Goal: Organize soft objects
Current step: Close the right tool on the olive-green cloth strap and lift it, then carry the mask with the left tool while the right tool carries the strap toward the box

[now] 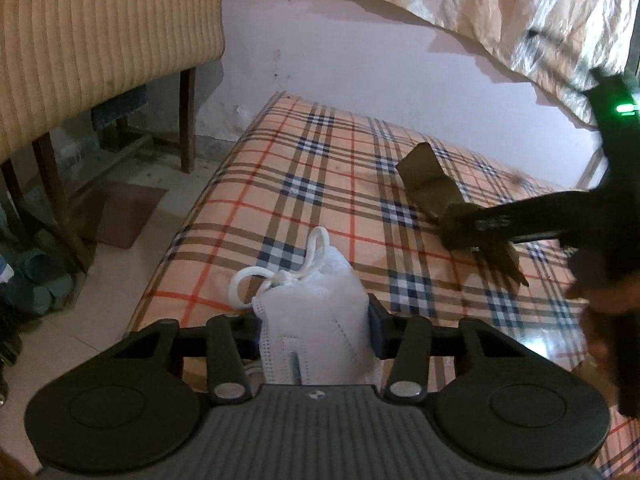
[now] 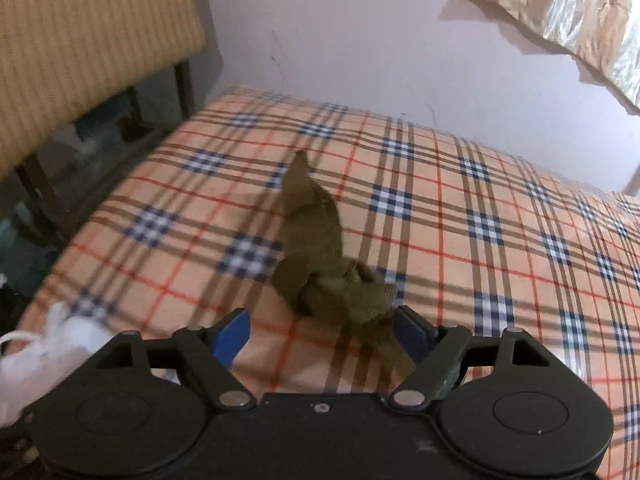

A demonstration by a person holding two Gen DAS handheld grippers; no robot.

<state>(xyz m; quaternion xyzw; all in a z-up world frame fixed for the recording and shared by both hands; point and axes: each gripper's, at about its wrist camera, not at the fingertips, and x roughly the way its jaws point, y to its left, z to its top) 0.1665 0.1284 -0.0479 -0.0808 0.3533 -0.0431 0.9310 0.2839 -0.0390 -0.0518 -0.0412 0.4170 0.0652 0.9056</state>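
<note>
A home bedroom: plaid-sheeted bed (image 1: 320, 184), striped chair (image 1: 100, 40).

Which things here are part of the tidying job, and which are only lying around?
Part of the job:
- white face mask, held in the left gripper
- olive-brown cloth on the checked bed, at the right gripper

Only lying around:
- striped chair
- curtain

No legible text, label or brand was found in either view. Faint pale marks on the right gripper (image 1: 492, 222), seen from the left wrist, were too blurred to read.
</note>
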